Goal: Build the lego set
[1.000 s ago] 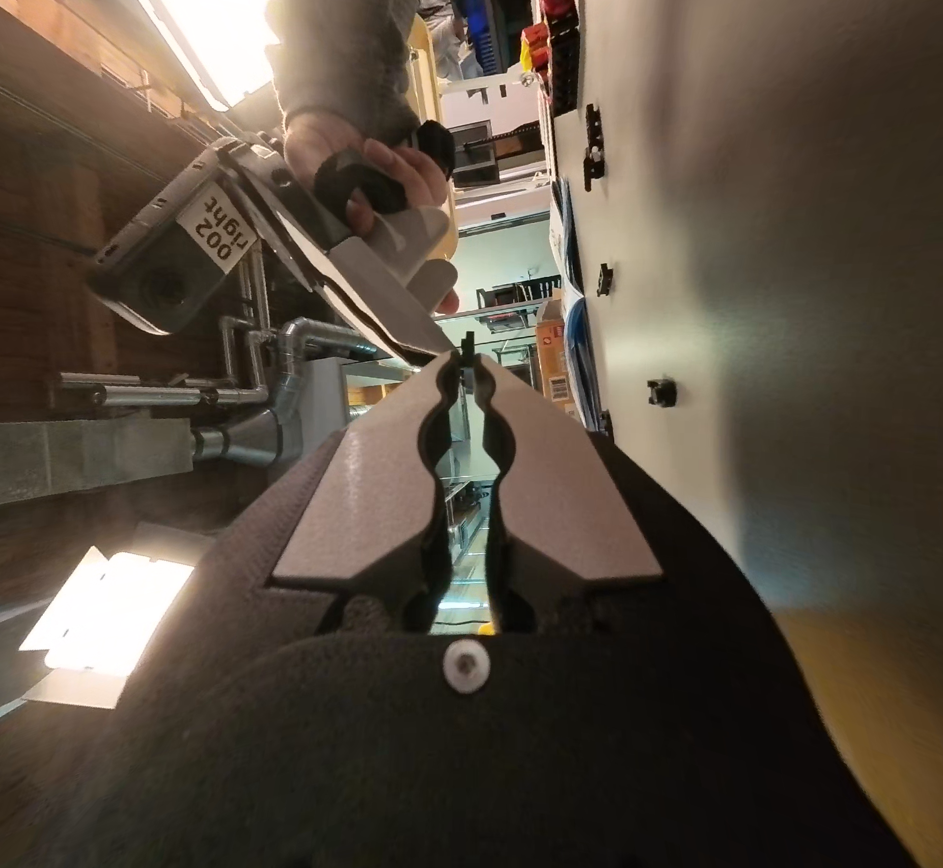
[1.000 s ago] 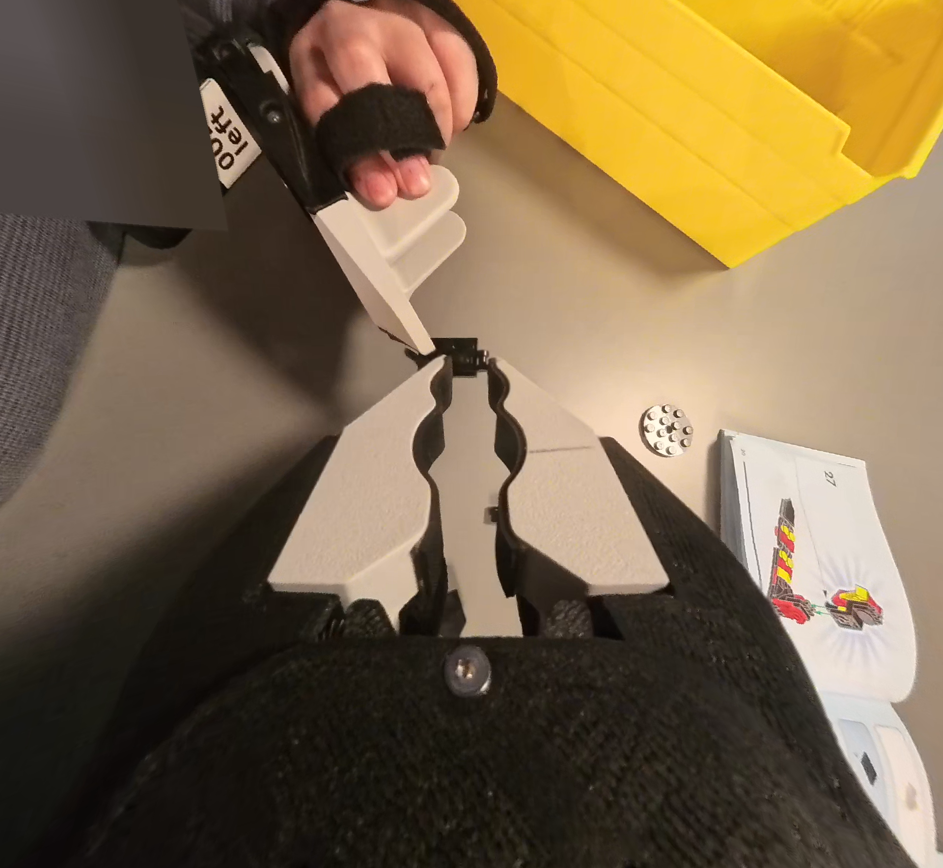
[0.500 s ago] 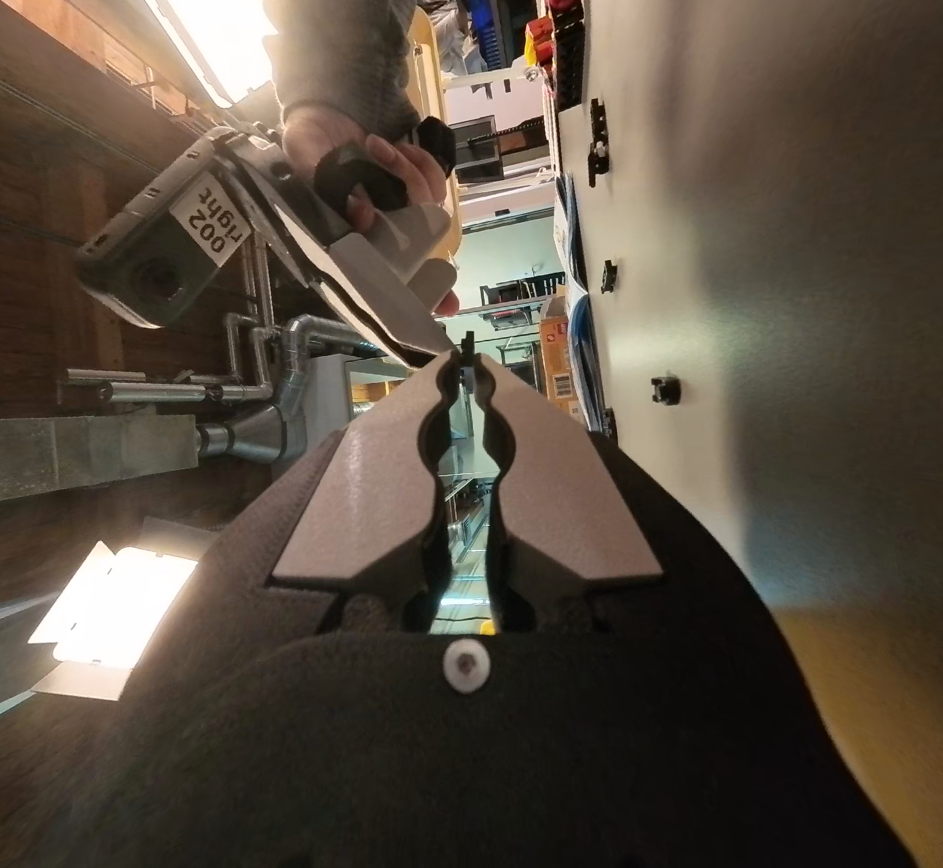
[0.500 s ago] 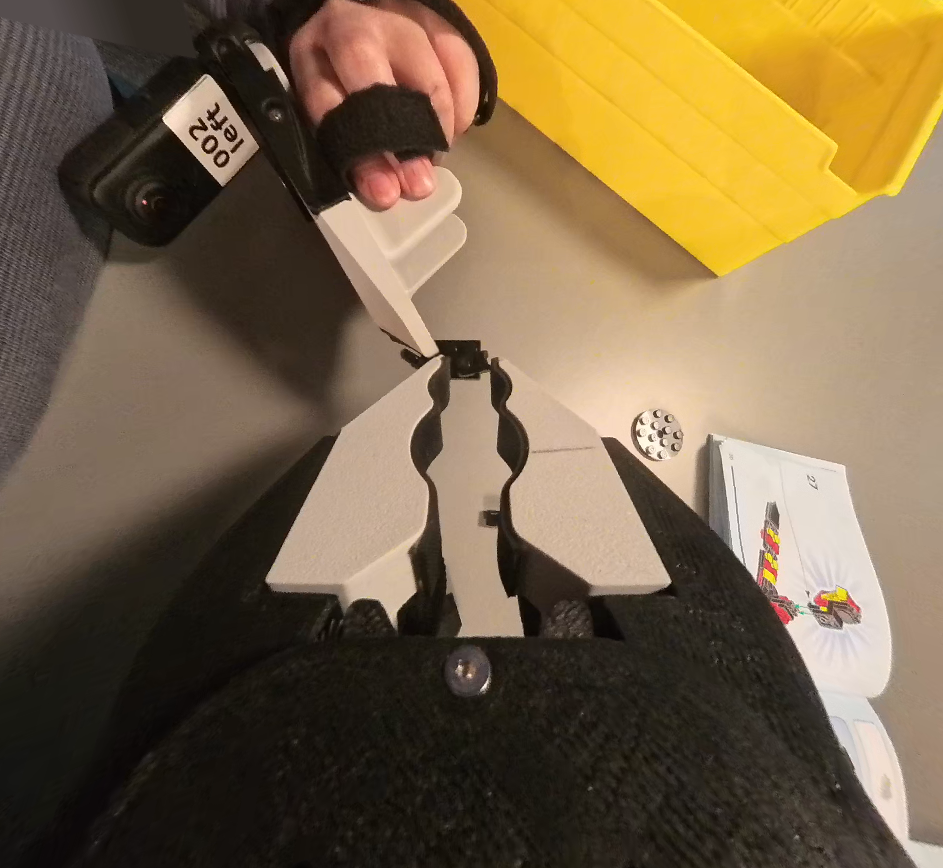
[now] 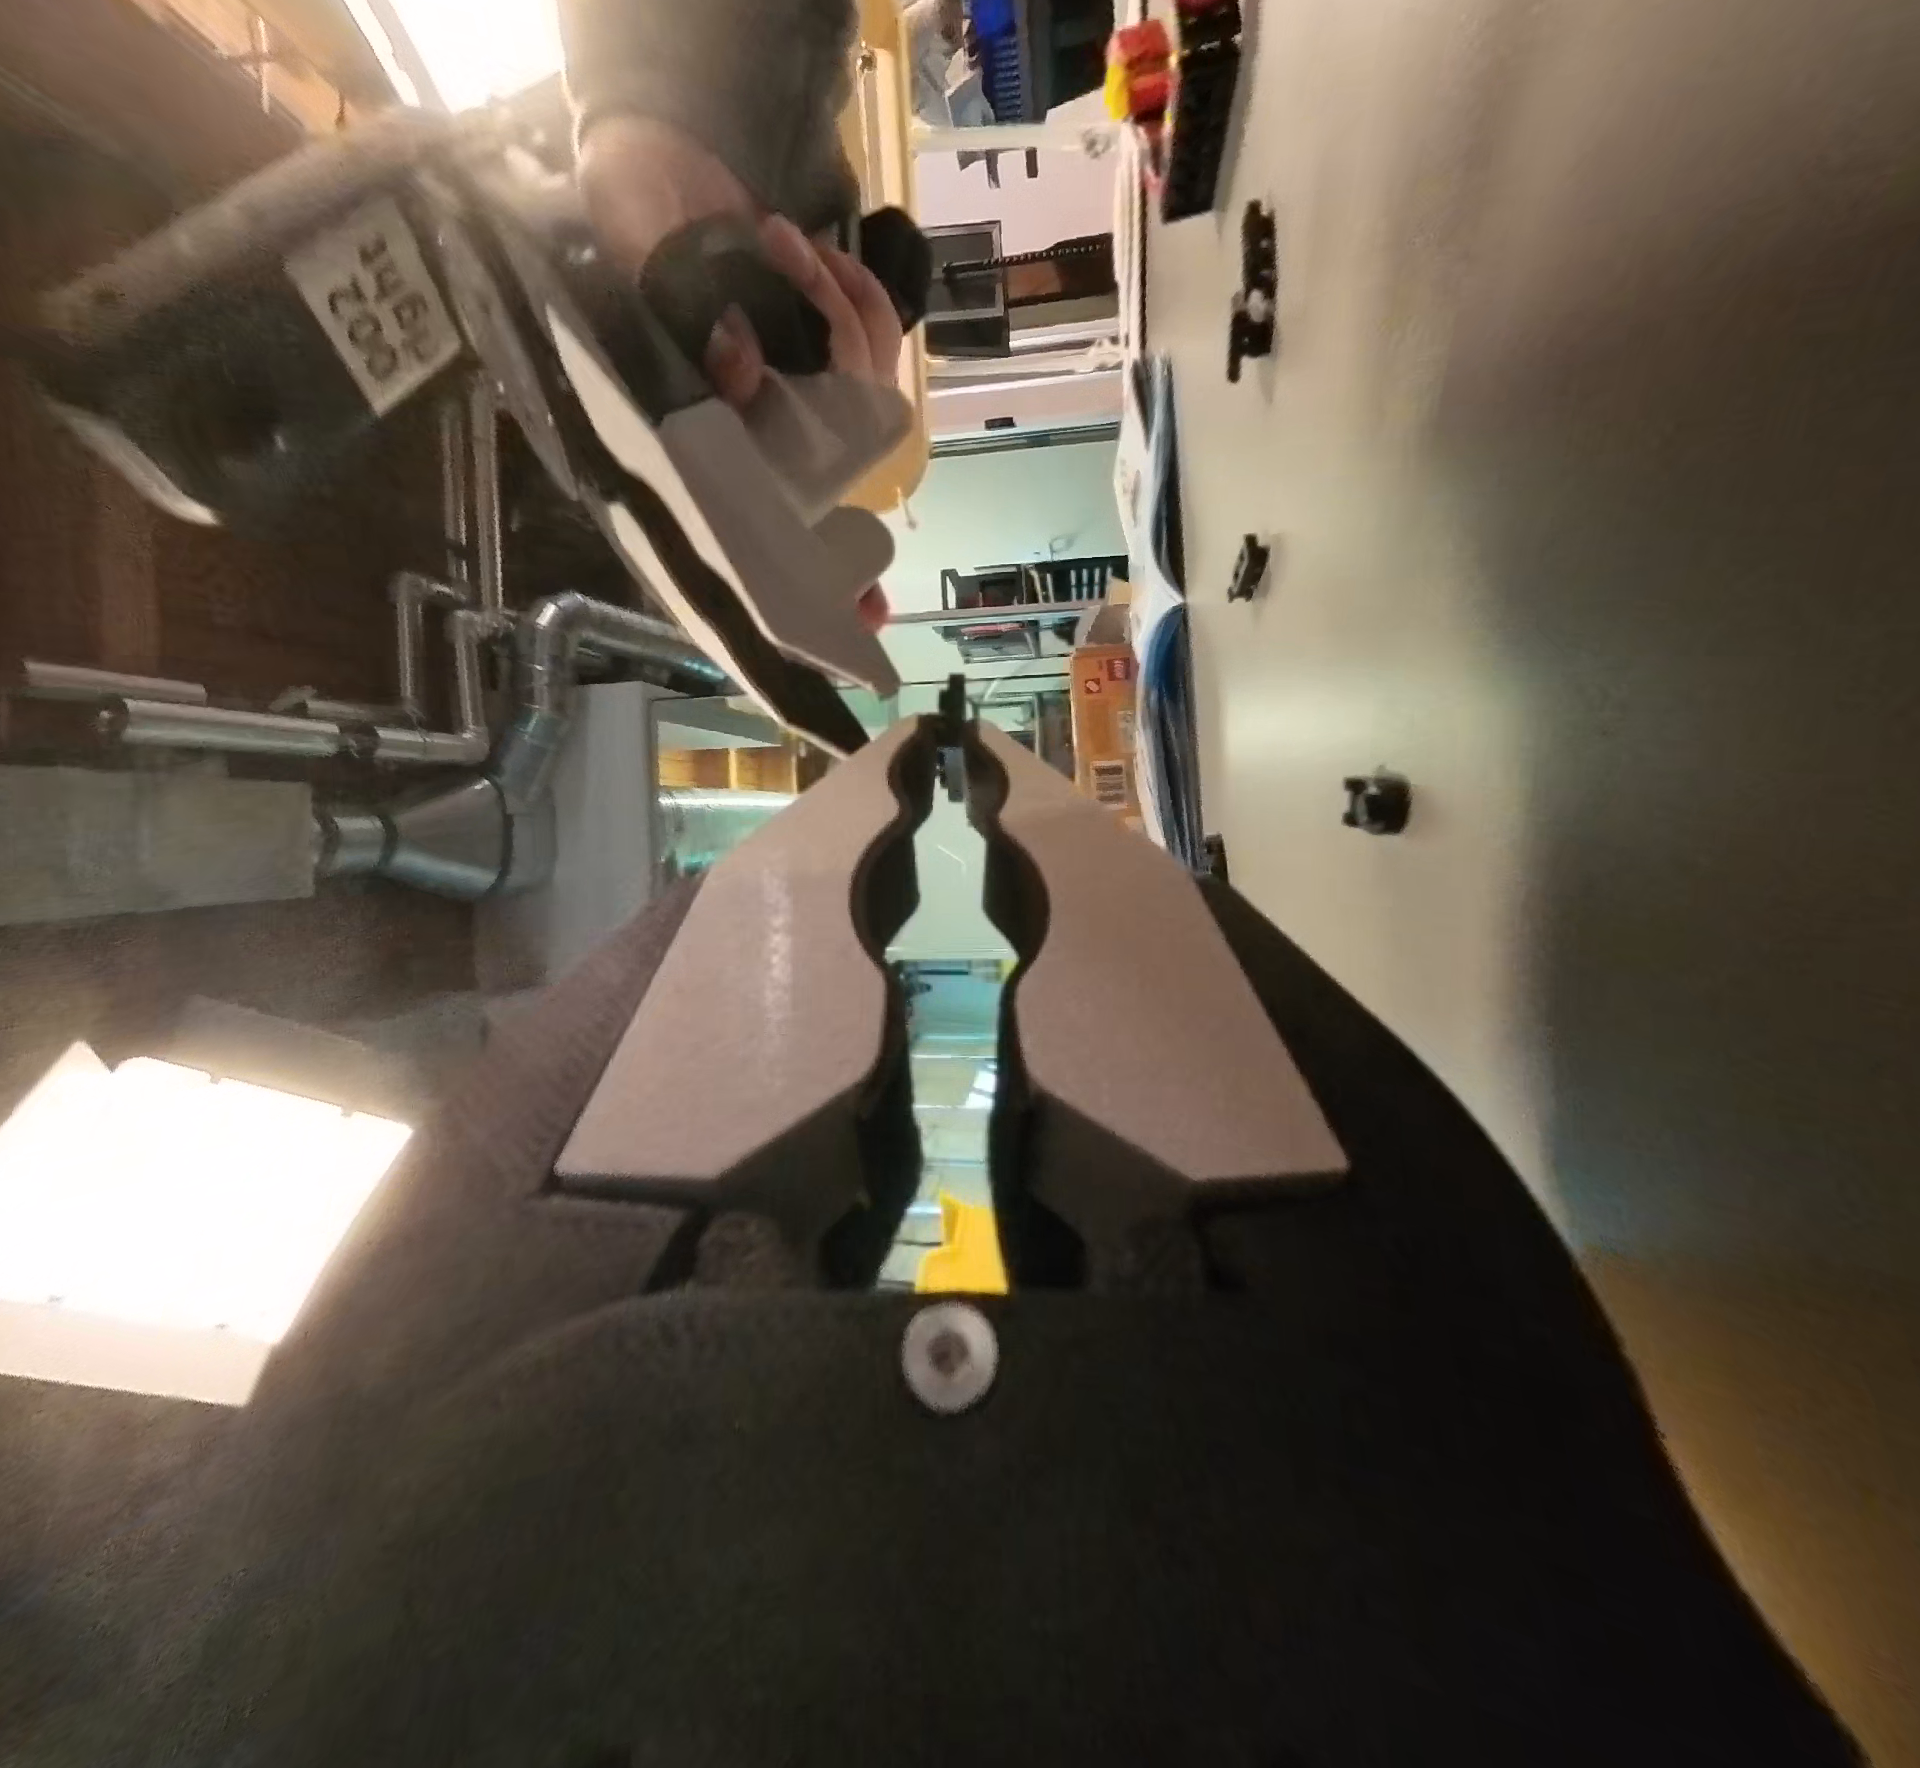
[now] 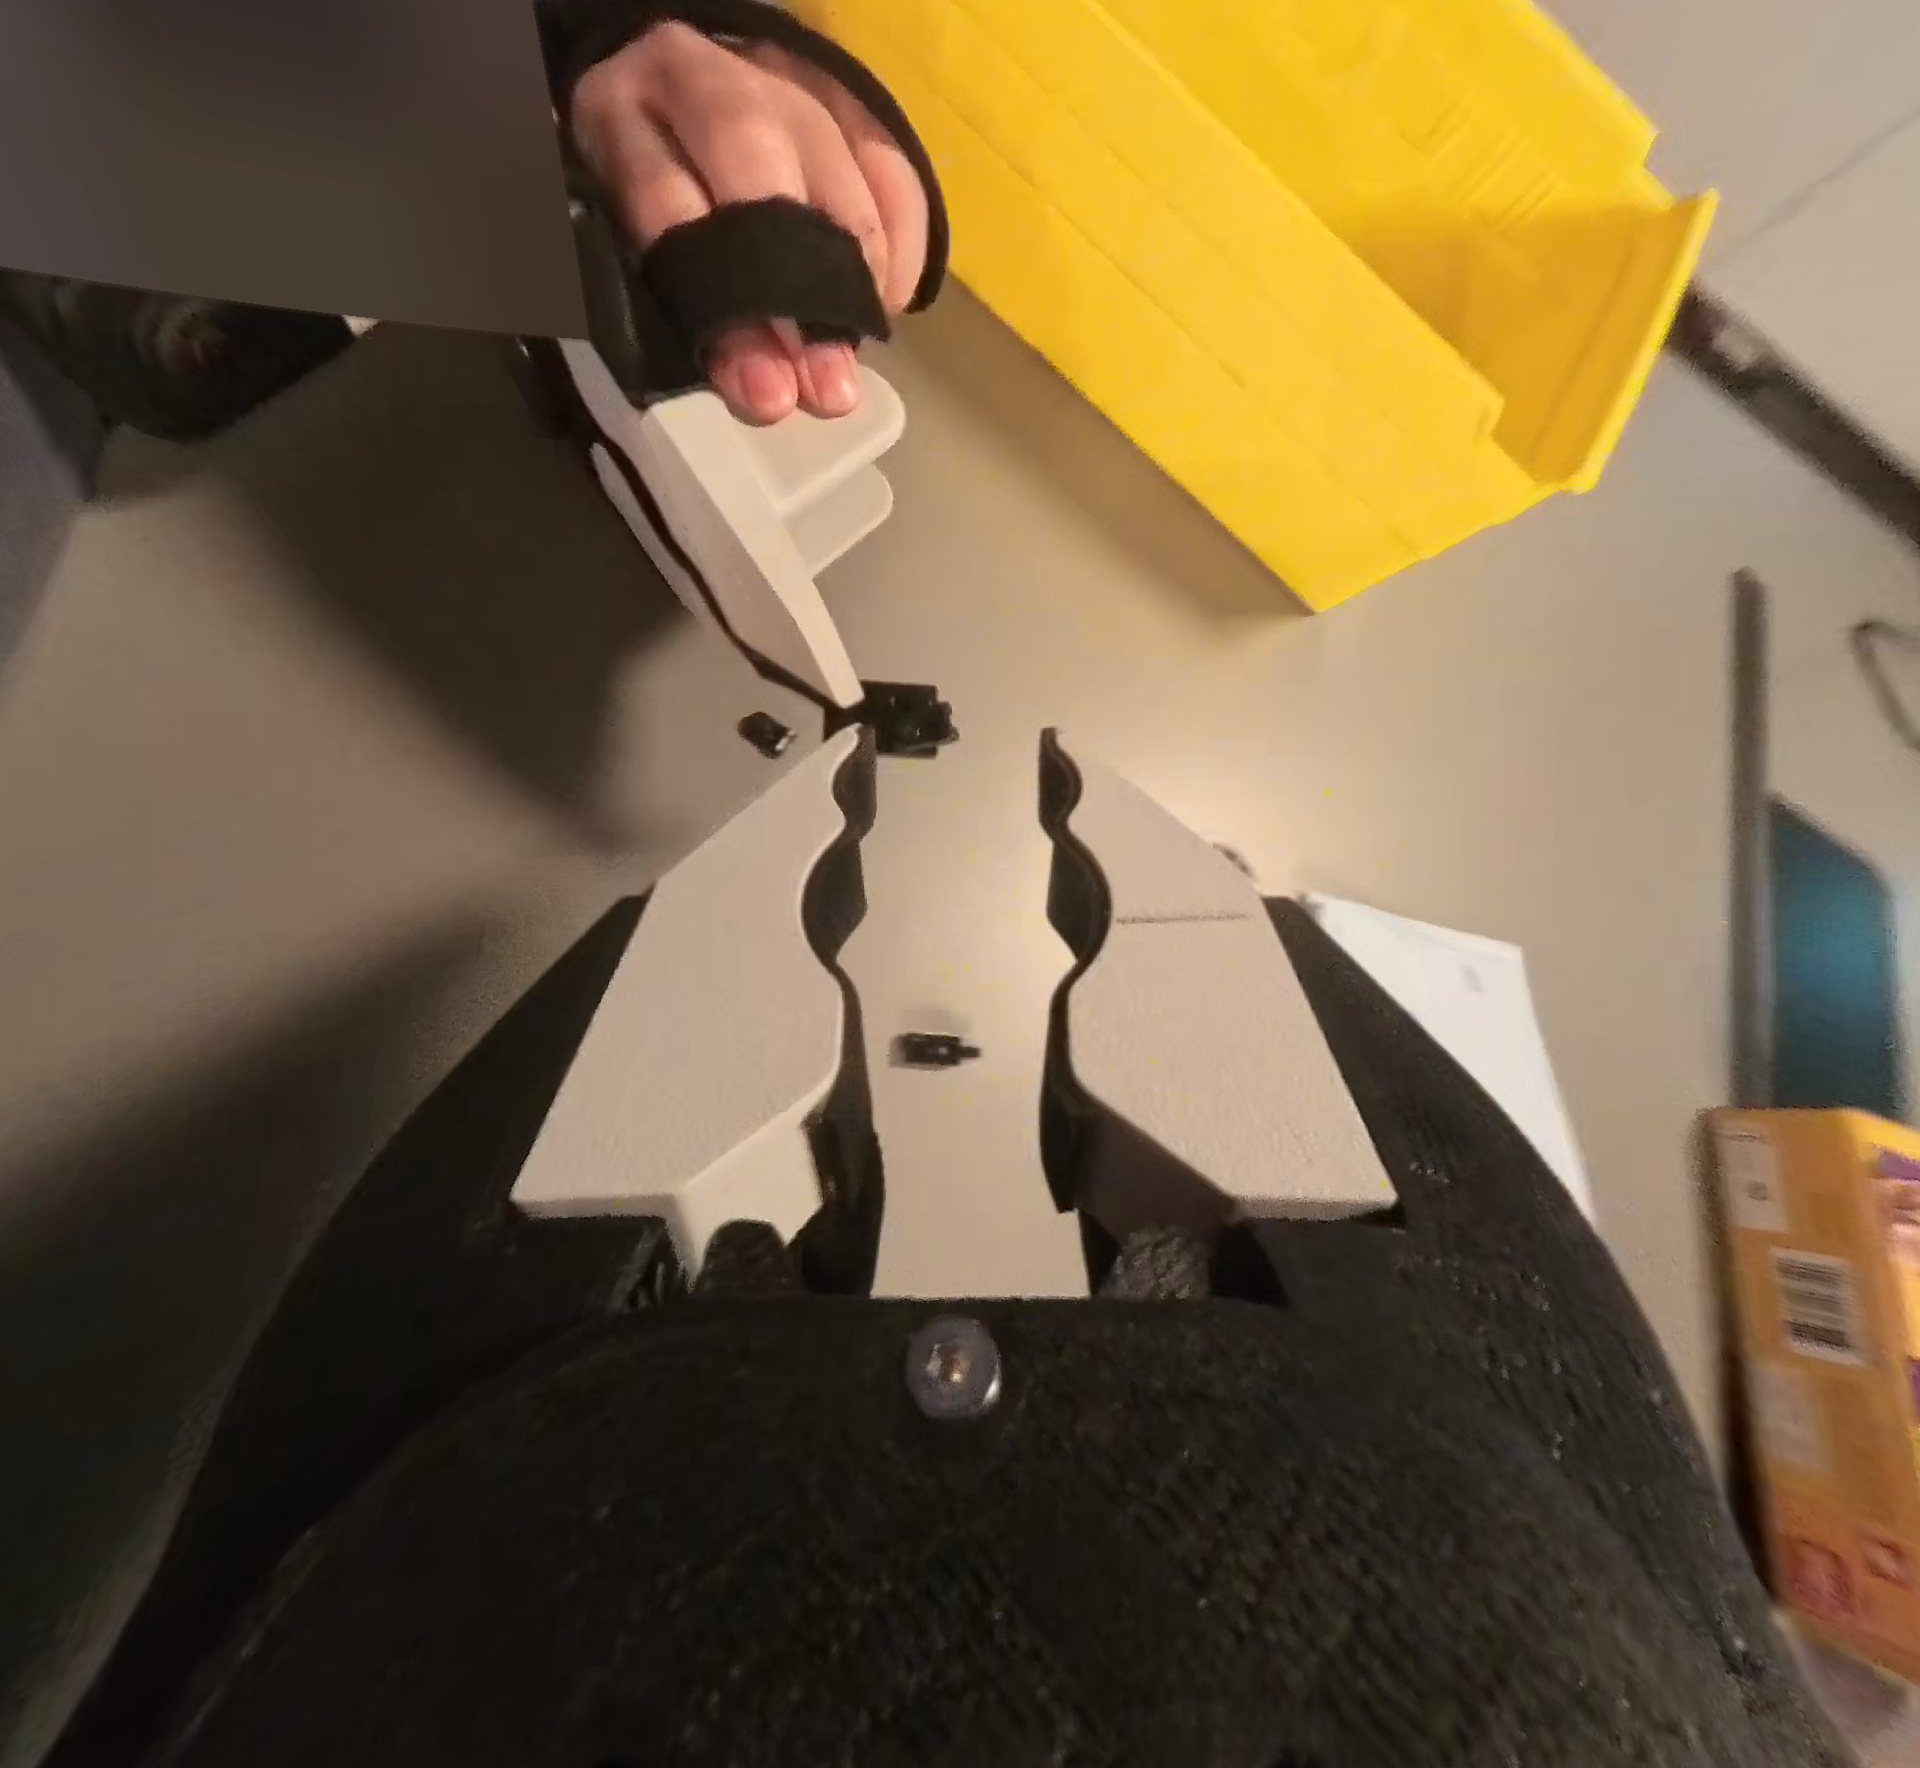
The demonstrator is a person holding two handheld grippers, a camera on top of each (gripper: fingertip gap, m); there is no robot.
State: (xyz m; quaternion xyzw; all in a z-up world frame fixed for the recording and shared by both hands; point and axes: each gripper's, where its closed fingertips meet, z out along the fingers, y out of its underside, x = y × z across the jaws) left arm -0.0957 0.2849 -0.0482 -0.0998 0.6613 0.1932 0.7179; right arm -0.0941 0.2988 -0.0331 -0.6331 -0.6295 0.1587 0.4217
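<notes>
Right gripper [image 6: 951, 747] jaws spread, holding nothing. Left gripper [image 5: 951, 747] nearly closed, pinching small black piece [image 6: 912, 716] above table [image 6: 1195, 731]. Loose black bit [image 6: 767, 734] beside. Keep left steady; regrip squarely. Yellow bin [image 6: 1247, 264] beyond.

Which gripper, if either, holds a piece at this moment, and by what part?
The left gripper pinches a small black lego piece at its fingertips, by one end; the rest juts out. The right gripper is open, holding nothing.
</notes>
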